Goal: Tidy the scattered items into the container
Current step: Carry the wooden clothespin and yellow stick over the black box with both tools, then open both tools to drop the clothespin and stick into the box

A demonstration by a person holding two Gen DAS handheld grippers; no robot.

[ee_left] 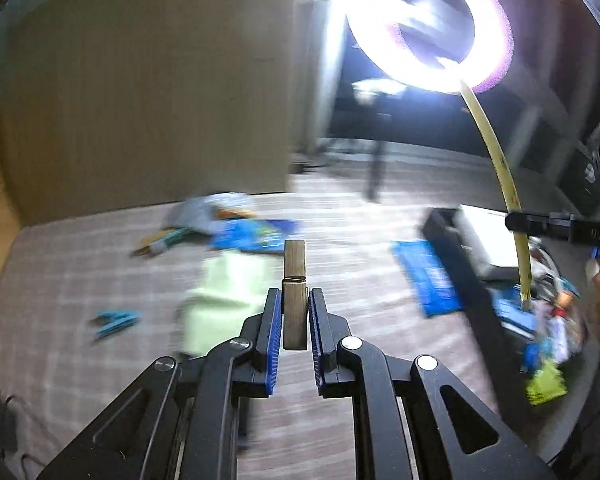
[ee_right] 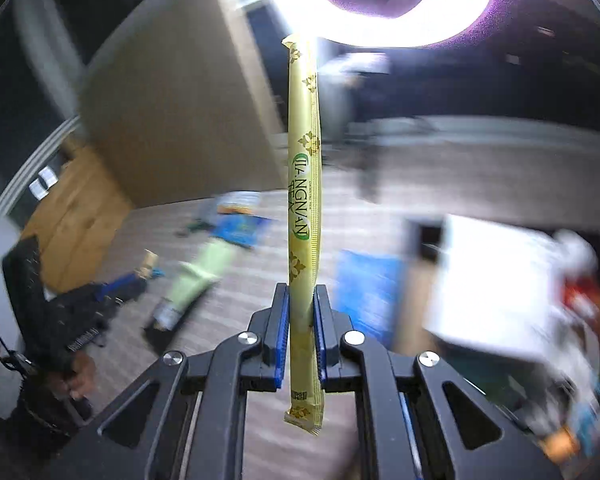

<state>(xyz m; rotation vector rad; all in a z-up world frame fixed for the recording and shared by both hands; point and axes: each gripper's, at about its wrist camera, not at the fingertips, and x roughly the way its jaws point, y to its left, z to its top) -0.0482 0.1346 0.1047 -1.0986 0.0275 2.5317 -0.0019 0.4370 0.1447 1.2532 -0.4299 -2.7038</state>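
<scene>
Yellow tea sachet [ee_right: 304, 216] w/ gold flower motifs, brown wooden clothespin [ee_left: 295, 300].

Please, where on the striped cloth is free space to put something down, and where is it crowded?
Free: the striped cloth left of the green packet, around the blue clip; also the strip between that packet and the blue packet. Crowded: the black container on the right, and the blurred pile near the wall.
</scene>
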